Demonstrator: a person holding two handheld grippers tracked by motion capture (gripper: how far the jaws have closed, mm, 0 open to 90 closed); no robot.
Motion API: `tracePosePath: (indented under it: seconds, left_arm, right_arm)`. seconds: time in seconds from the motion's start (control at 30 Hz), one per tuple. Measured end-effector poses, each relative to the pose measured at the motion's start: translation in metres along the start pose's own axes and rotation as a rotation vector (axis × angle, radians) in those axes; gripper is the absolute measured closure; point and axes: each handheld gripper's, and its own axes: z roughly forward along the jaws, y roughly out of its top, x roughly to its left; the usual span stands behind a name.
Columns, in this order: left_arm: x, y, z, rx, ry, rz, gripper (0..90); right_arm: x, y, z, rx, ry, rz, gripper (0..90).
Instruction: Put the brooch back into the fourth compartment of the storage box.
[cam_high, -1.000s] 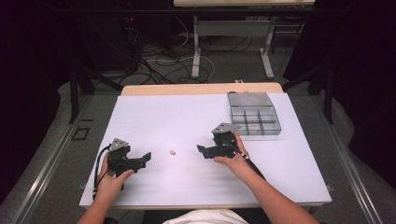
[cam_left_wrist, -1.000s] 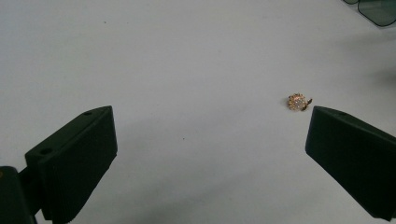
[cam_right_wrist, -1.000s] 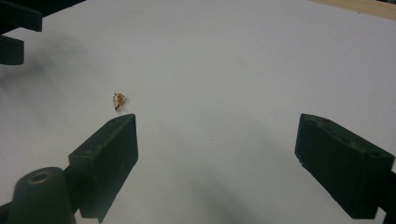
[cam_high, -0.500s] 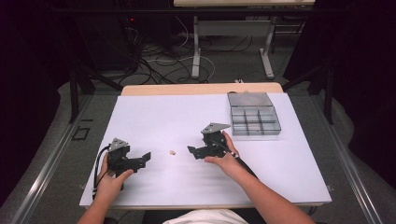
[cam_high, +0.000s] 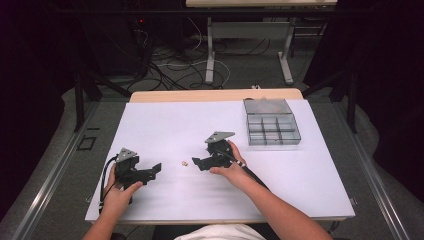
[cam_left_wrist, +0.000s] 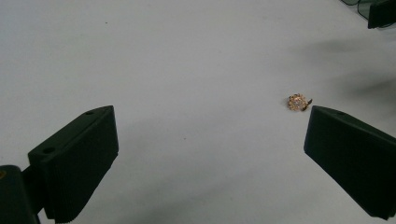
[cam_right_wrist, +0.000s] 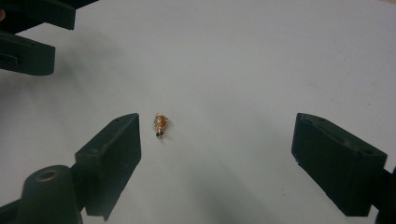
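Right hand-held gripper (cam_high: 196, 162) has slid closer to the tiny gold earring (cam_high: 184, 162), jaws open; closing off-centre could flick it away.

Black grippers (cam_high: 150, 172) (cam_high: 198, 162) with ribbed jaws; grey three-cornered plates; black cables; bare forearms.

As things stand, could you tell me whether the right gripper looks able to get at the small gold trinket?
Probably yes: the right gripper is open, close beside the gold trinket, with bare white table between them.
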Motion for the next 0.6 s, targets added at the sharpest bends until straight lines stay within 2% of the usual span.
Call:
tracePosePath:
  seconds: [0.03,0.07,0.1,0.13,0.23,0.3,0.6]
  left_arm:
    - [0.000,0.000,0.000,0.000,0.000,0.000,3.1]
    - [0.000,0.000,0.000,-0.007,0.002,-0.002,3.2]
    - [0.000,0.000,0.001,-0.010,0.003,-0.003,3.2]
    - [0.000,0.000,0.001,-0.009,0.003,-0.003,3.2]
    - [0.000,0.000,0.000,0.002,-0.002,0.000,3.2]
    - [0.000,0.000,0.001,-0.010,0.002,-0.004,3.2]
    - [-0.001,-0.001,0.001,-0.010,-0.003,-0.009,3.3]
  right_arm:
    - [0.000,0.000,0.003,-0.016,0.002,-0.003,15.7]
    - [0.002,0.001,0.004,0.015,0.005,-0.012,16.0]
    - [0.003,0.001,0.007,-0.005,0.004,-0.013,16.3]
    - [0.003,0.002,0.008,0.019,0.008,-0.023,16.7]
    - [0.005,0.002,0.012,0.006,0.010,-0.025,17.4]
    - [0.006,0.003,0.015,0.010,0.014,-0.031,18.3]
    - [0.008,0.006,0.026,0.008,0.023,-0.036,22.0]
